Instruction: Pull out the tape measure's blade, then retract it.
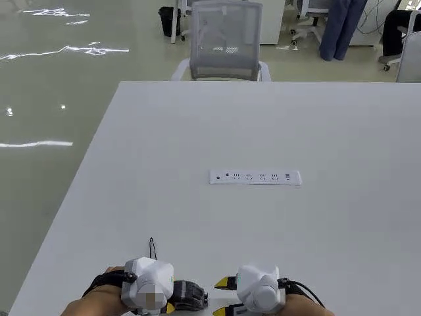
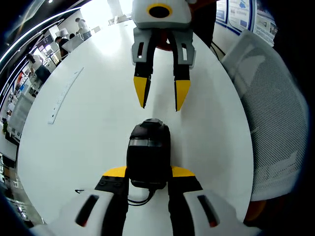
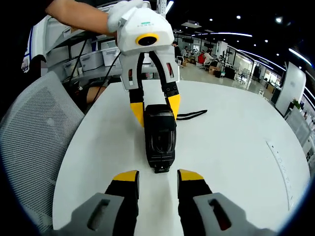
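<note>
A black tape measure (image 1: 189, 295) lies at the near edge of the white table (image 1: 263, 125). My left gripper (image 1: 172, 299) is shut on its body; in the left gripper view the yellow-tipped jaws clamp the tape measure (image 2: 148, 150) on both sides. My right gripper (image 1: 222, 297) faces it from the right, open, a short gap away. In the right gripper view the tape measure (image 3: 160, 135) sits just beyond my open right gripper (image 3: 157, 177), its front end pointing at the gap. No blade is drawn out. Its thin black strap (image 3: 192, 115) trails on the table.
A white power strip (image 1: 255, 177) lies mid-table. A grey mesh chair (image 1: 225, 43) stands at the far edge, and another mesh chair (image 2: 275, 113) is close behind the near edge. People and desks are in the background.
</note>
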`<action>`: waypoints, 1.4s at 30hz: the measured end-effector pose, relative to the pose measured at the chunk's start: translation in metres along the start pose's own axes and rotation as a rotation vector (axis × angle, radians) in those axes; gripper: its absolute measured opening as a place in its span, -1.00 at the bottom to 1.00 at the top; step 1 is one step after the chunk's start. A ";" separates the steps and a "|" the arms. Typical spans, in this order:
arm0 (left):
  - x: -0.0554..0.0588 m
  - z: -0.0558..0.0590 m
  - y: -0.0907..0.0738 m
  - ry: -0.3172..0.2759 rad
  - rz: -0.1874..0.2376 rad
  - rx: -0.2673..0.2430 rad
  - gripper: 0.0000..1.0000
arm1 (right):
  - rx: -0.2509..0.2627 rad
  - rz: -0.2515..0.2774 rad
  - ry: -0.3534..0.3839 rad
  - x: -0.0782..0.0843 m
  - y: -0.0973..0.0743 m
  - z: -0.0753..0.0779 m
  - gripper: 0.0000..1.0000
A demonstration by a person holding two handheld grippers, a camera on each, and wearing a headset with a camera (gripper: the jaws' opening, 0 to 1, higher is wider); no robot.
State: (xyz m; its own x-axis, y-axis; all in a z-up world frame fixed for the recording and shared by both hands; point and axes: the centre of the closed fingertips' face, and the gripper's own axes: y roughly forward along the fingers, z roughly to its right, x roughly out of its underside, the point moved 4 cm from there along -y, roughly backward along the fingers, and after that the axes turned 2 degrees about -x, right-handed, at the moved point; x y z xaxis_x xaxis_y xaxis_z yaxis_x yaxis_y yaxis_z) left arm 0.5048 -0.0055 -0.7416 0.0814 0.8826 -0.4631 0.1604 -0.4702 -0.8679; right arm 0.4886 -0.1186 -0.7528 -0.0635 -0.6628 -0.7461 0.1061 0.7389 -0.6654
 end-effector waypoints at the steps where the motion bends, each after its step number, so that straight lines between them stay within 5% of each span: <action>1: 0.000 0.000 0.000 -0.002 0.002 0.000 -0.48 | -0.002 -0.005 -0.007 0.001 0.002 0.001 -0.41; 19: 0.001 -0.001 0.001 0.004 0.033 0.011 -0.49 | -0.052 -0.033 -0.054 0.001 0.027 0.005 -0.65; 42: 0.006 -0.002 -0.001 0.013 0.051 0.028 -0.49 | -0.035 -0.047 -0.038 0.005 0.034 0.004 -0.76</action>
State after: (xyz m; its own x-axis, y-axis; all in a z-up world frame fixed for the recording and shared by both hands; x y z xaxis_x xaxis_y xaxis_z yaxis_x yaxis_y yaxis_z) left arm 0.5067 0.0004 -0.7429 0.1021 0.8574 -0.5045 0.1285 -0.5142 -0.8480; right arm 0.4961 -0.0972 -0.7795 -0.0295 -0.7004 -0.7131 0.0691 0.7103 -0.7005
